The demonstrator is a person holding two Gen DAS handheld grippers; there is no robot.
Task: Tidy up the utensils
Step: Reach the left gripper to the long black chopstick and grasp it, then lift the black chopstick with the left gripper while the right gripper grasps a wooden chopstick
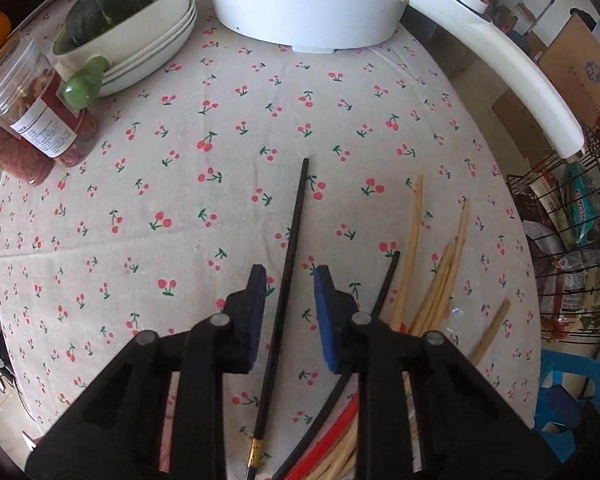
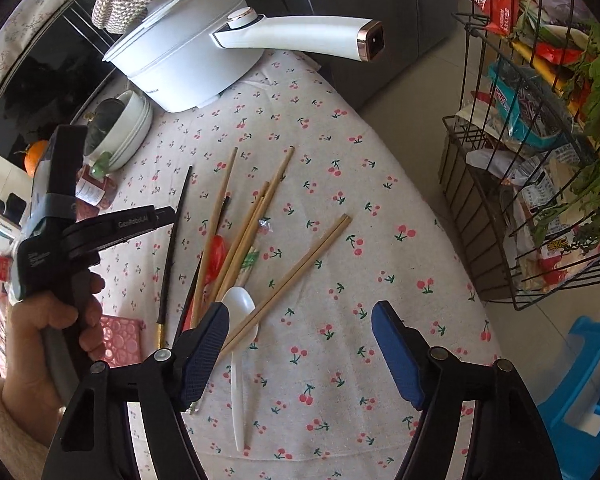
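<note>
Left tongs are spread, nothing gripped, straddling the black chopstick. It lies flat on the cherry-print surface, long axis running roughly 6 to 12 o'clock in the left wrist view, tip tilted slightly toward 1, gold-banded end at 6 near the tongs' base. Whether the pads touch the surface I can't tell. My read: the closing line crosses the stick's axis, so a straight squeeze should catch it, mid-shaft.

A second black chopstick sits just right of the left tongs at about 1 o'clock, then the bamboo chopsticks fanned out at 1–2 o'clock over a red wrapper.

Right tongs are wide apart and empty. In that view a white spoon lies along 12–6 just beside the left pad, with a bamboo pair slanting toward 1–2 o'clock; most of the pile sits at 11 o'clock. Left hand is nearer the black stick, right nearer the spoon.
</note>
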